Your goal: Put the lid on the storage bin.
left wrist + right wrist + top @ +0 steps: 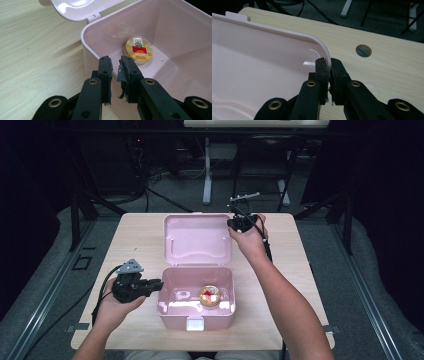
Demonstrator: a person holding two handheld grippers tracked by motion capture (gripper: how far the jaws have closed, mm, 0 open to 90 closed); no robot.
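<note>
A pink plastic box (196, 321) stands on the table with its hinged lid (197, 240) open behind it. Inside the base lies a round gold tin (210, 296) with a red label, also in the left gripper view (138, 50). My left gripper (159, 285) is at the base's left wall, and its jaws (115, 62) are shut over the rim of that wall (175, 30). My right gripper (234, 224) is at the lid's right far corner, jaws (329, 62) shut on the lid's curved rim (262, 62).
The light wooden table (135, 240) has bare surface on both sides of the box and a round cable hole (363, 50) beyond the lid's corner. Dark floor, cables and stand legs lie past the far edge.
</note>
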